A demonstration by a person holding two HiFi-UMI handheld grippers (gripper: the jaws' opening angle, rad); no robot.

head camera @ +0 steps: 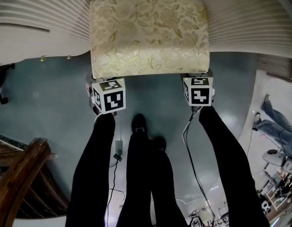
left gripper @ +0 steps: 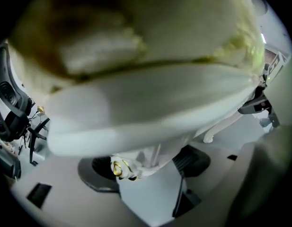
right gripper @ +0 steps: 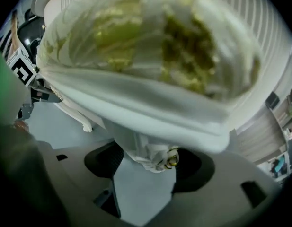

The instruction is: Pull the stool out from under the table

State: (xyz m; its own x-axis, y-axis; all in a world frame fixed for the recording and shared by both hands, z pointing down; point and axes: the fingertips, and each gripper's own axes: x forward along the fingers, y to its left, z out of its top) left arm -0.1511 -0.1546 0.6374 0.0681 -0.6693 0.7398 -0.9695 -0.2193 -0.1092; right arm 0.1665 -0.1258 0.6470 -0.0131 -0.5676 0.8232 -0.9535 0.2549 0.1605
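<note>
While the stool (head camera: 149, 32) stands with its far edge at the dark gap of the white table (head camera: 41, 18) and its near edge out over the grey floor (head camera: 46, 93), the step in hand looks like the reach before the pull: taking hold has not yet happened. The left gripper (left gripper: 145, 170) is at the stool's near left corner and the right gripper (right gripper: 146, 167) at its near right corner. On each, the fingers (left gripper: 193, 160) stand wide apart. The carved top of a stool leg (left gripper: 136, 161) shows between the left pair and another leg top (right gripper: 157, 157) between the right pair, close under the cushion's rim. The pads do not press on either one.

Next, I judge, both pairs of fingers need to close firmly on those leg tops, or on the seat frame just above. Then both should draw back evenly toward the person, so the stool slides straight and does not twist against the table's sides.

Both arms, in black sleeves (head camera: 93, 164), reach forward and down on either side of the person's feet (head camera: 138, 124). The grippers tip steeply downward, and their marker cubes sit side by side just below the cushion's near edge.
</note>
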